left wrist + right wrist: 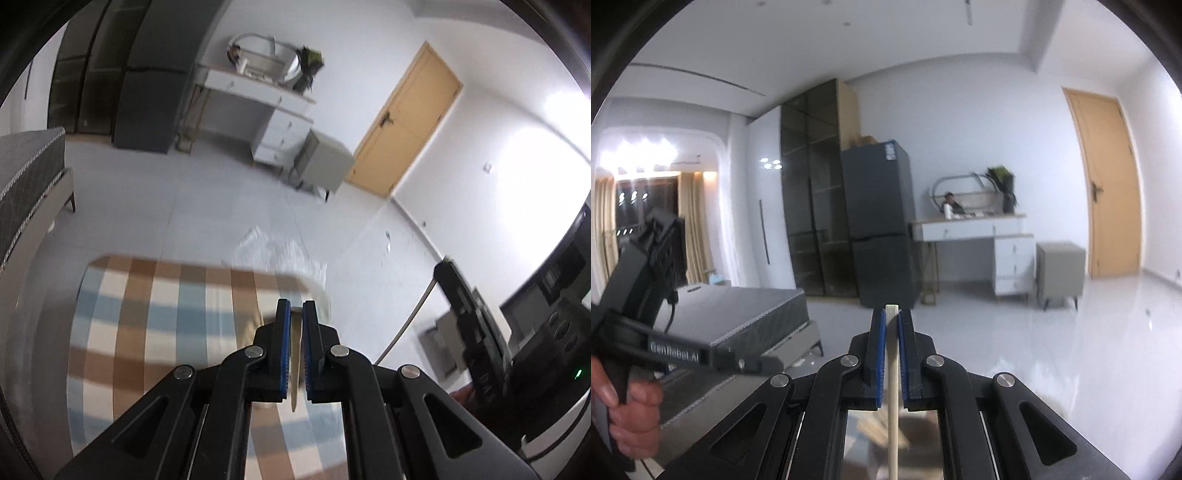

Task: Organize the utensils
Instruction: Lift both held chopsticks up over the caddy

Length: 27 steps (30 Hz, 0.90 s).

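My left gripper (296, 308) is shut on a pale wooden utensil (295, 362) that runs between its blue pads and ends in a point below them. It hangs over a table with a brown, blue and white checked cloth (155, 325). My right gripper (891, 314) is shut on a pale wooden chopstick (892, 376); its square end stands just past the fingertips. The right gripper is raised and faces the room. The left gripper's body (646, 295), held in a hand, shows at the left of the right wrist view. The right gripper's body (480, 325) shows at the right of the left wrist view.
A clear plastic bag (280, 251) lies at the far edge of the checked cloth. A grey bed (746, 317) stands to the left. A dark fridge (882, 221), a white desk (979, 236), a grey stool (1060, 269) and a wooden door (1108, 184) stand across the pale floor.
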Available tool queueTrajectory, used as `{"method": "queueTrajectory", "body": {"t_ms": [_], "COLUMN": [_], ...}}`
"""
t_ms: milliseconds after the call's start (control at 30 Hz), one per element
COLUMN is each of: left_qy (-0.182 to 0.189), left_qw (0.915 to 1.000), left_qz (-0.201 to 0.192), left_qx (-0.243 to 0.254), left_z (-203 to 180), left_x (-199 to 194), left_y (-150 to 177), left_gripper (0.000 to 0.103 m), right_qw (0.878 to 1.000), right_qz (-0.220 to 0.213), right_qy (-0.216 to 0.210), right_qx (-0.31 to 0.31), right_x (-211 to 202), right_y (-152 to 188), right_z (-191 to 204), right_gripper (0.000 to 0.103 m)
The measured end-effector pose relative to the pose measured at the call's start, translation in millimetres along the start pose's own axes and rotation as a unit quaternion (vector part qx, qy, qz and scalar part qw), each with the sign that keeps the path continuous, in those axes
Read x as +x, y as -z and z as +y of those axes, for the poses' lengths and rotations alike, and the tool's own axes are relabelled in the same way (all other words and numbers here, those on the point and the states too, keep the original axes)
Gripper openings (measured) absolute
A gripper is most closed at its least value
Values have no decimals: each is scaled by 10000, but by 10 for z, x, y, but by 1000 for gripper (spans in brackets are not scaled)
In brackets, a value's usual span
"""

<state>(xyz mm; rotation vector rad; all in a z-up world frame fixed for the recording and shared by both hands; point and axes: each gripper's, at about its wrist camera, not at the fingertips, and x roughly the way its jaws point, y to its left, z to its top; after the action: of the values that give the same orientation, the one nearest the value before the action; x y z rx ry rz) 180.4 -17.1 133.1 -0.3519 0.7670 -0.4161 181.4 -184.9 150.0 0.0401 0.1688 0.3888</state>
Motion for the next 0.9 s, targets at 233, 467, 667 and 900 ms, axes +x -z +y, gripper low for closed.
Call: {"method": "queueTrajectory", "body": {"t_ms": [233,467,667,900], "left_qy": [216,221,194,144], "left_qw": [9985,9976,9975,9978], "left_qz": [-11,37,137,229], "left_qx": [-498,-661,-673,-605], "left_z": [310,495,561,568], "left_x": [397,767,944,1009], "left_y": [-351,-391,-329,-235], "left_gripper": [1,1,1,1], "right_qw": [9993,9981,9977,9971], "right_qz": [178,344,367,339], "right_qy": [-112,-184,-214,-321], "right_qx": [-316,-470,-530,-596], "right_x": [553,927,1051,1087], "right_y": [24,239,454,658], "right_z": [41,14,-32,-83], "right_gripper": [6,6,6,6]}}
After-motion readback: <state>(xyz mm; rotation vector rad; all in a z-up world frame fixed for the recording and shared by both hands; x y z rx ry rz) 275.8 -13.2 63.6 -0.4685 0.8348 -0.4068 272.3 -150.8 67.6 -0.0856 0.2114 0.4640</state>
